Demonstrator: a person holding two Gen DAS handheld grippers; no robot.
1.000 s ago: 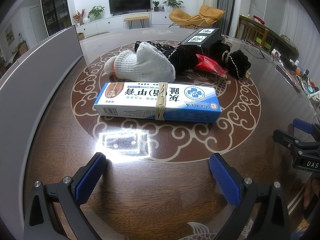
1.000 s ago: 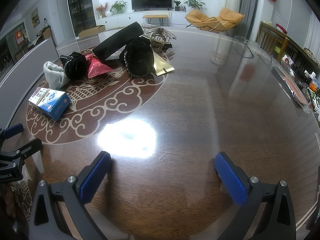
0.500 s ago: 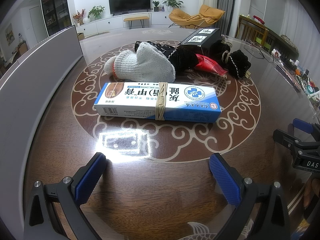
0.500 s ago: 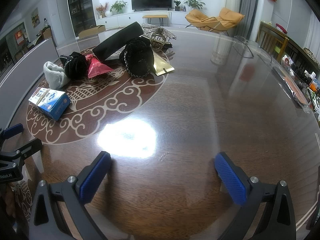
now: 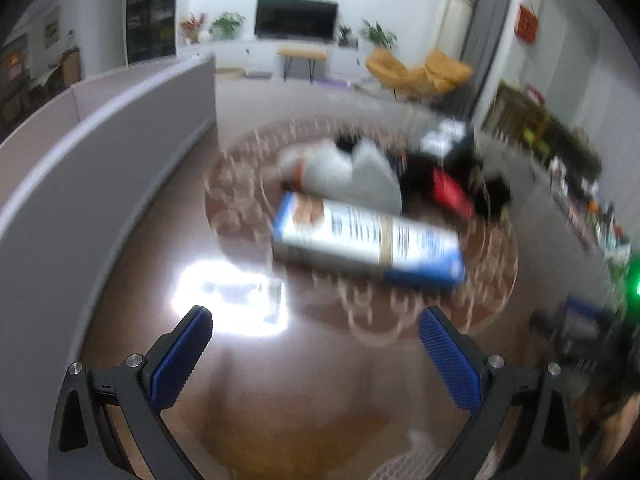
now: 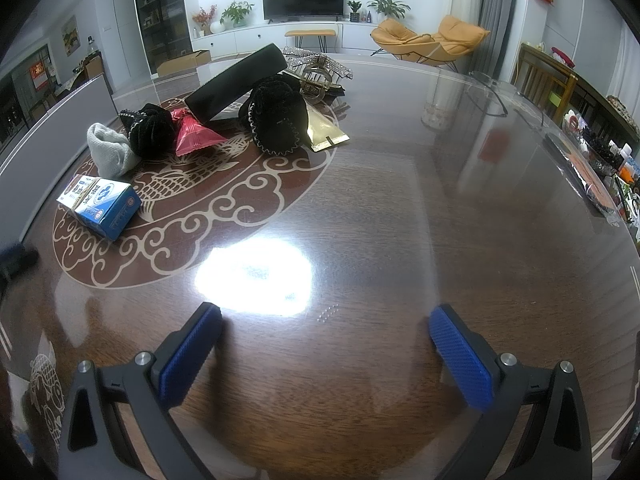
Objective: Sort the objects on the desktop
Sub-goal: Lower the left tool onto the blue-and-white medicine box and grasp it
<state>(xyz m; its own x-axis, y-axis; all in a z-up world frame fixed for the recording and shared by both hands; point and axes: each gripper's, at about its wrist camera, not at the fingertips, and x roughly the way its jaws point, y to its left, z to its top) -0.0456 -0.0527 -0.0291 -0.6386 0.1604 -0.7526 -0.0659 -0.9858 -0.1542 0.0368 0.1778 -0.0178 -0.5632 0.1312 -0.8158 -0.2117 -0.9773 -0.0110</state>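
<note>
A blue and white box (image 5: 368,240) with a rubber band lies on the dark wooden table, ahead of my left gripper (image 5: 316,334), which is open and empty; this view is blurred. Behind the box lie a white knitted glove (image 5: 352,176), black fabric items and a red packet (image 5: 450,194). In the right wrist view the box (image 6: 100,204) sits far left, with the glove (image 6: 108,154), red packet (image 6: 194,136), black velvet pouch (image 6: 278,120), long black case (image 6: 240,80) and gold packet (image 6: 324,132) behind. My right gripper (image 6: 324,332) is open and empty over bare table.
A grey partition (image 5: 92,168) runs along the table's left side. Small bottles and clutter (image 6: 600,160) line the table's far right edge. A glittery hair clip (image 6: 320,66) lies behind the pile. The other gripper shows blurred at the right edge (image 5: 580,332).
My left gripper has moved fast, blurring its view; the box now sits tilted and farther right in it. The right gripper has not moved.
</note>
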